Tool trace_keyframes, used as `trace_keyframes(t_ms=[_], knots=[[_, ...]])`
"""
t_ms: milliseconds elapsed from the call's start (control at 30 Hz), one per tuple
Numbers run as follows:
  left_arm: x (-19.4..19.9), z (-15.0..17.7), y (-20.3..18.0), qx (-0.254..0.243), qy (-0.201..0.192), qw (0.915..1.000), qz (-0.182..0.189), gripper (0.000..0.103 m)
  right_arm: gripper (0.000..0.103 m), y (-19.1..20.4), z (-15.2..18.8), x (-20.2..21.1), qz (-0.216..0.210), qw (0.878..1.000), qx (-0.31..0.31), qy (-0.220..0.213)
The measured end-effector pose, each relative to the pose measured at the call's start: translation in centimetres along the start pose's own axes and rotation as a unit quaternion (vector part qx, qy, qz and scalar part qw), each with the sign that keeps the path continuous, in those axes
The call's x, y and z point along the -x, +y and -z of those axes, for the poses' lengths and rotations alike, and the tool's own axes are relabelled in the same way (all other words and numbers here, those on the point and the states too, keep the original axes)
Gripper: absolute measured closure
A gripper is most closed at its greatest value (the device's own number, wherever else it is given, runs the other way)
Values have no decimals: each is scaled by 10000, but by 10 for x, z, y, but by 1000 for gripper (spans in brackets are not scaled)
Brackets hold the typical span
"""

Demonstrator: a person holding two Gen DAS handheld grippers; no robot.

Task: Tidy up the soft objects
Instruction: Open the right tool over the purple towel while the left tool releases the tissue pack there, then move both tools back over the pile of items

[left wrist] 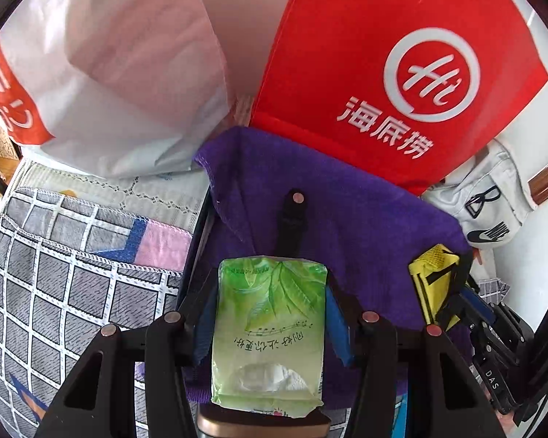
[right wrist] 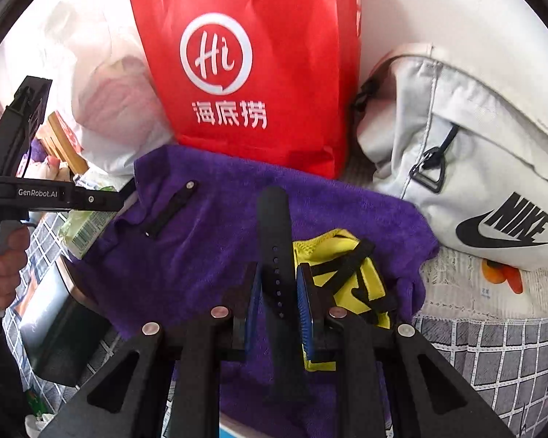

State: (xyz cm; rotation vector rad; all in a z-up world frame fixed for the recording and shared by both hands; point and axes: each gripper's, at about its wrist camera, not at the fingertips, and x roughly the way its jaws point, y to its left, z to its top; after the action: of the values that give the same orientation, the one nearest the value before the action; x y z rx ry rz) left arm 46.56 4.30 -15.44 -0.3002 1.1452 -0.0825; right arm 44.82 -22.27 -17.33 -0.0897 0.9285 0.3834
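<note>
While upright, red bag (right wrist: 252,73) contents hidden.

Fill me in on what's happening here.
A person is sorting soft things on a bed with two handheld grippers. The left gripper is clamped on a green tissue pack, held above a purple towel. The right gripper pinches a black strap; a yellow mesh pouch lies on the towel beside it. A red paper bag stands behind.

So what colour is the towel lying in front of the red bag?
Purple. The towel shows best in the right wrist view, spread below the red bag.
</note>
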Motion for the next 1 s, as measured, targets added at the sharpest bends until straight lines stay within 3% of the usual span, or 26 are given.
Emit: trace_keyframes(t_ms=[467, 533, 633, 700, 1000], knots=[[-33, 1, -3, -19, 336, 9994, -6, 51, 87, -4, 3, -15, -14, 9995, -100, 294], [-33, 2, -2, 13, 350, 9994, 82, 38, 86, -5, 3, -13, -16, 9996, -129, 242], [-31, 3, -5, -54, 307, 9995, 95, 33, 71, -6, 1, -9, -20, 9996, -206, 203], [-26, 4, -7, -86, 274, 9996, 12, 33, 55, -5, 1, -6, 31, 9996, -204, 179], [25, 19, -12, -162, 15, 9997, -166, 33, 50, 3, 7, 15, 330, 9988, -218, 281]])
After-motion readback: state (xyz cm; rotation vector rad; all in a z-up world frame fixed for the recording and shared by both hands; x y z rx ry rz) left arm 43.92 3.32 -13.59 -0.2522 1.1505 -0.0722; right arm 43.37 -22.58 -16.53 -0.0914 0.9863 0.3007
